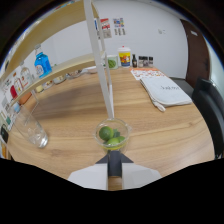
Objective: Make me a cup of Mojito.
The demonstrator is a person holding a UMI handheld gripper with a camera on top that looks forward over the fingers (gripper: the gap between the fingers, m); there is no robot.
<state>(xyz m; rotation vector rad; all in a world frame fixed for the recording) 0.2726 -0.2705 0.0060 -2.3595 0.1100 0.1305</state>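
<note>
Your gripper has its fingers drawn together around the base of a long white rod, clamping it so it rises up and away over the wooden table. Just ahead of the fingers stands a small clear cup holding lime pieces. An empty glass stands well apart to one side, near the shelf of bottles.

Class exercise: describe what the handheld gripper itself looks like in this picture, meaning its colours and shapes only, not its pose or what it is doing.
Only the front of the gripper shows: two pale, whitish-grey flat fingers with angular outlines, and a dark, nearly black wedge-shaped part between them narrowing forward. No cables, markings, hand or sleeve are visible.
</note>
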